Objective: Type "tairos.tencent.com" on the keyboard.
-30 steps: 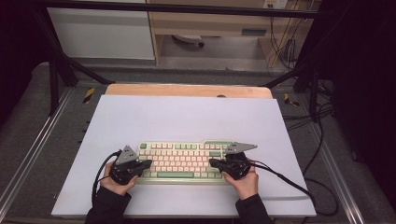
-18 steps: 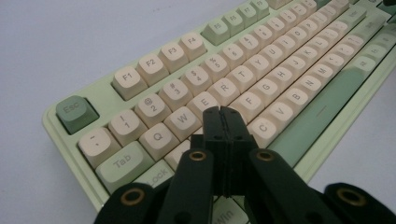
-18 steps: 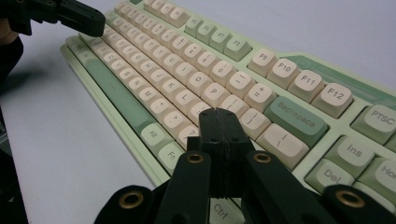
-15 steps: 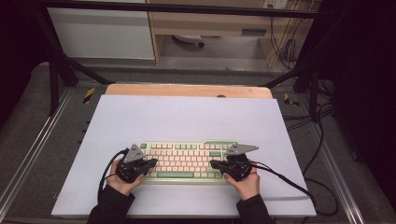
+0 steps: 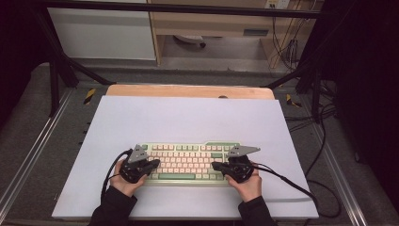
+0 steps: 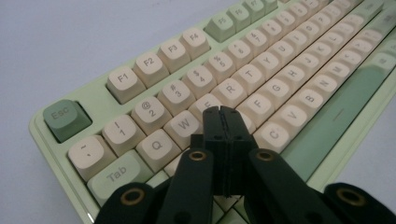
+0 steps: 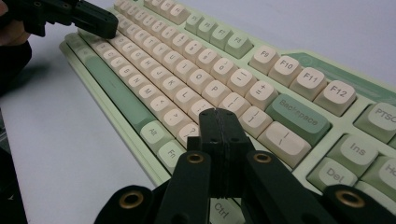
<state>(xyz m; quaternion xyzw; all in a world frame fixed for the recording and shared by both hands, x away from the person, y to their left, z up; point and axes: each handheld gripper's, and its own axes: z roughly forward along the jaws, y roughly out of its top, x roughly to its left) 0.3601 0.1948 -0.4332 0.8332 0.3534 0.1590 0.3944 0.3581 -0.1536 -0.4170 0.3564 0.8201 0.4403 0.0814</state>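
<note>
A green and cream keyboard point(image 5: 188, 162) lies on the white tabletop point(image 5: 188, 117), near the front edge and roughly centred between the left and right edges, its long side parallel to that front edge.

The left gripper point(image 5: 153, 165) is held over the left end of the keyboard, its jaws pressed together with nothing between them. In the left gripper view its tip point(image 6: 222, 114) sits above the keys near W and E point(image 6: 205, 103). The right gripper point(image 5: 217, 166) is over the right part of the keyboard, jaws likewise pressed together and empty; in the right gripper view its tip point(image 7: 218, 116) hangs just in front of the Backspace key point(image 7: 299, 119). Each gripper is held in a hand point(image 5: 123, 182), with dark sleeves entering from the front edge, and a black cable point(image 5: 291, 181) trails from the right gripper across the tabletop.
</note>
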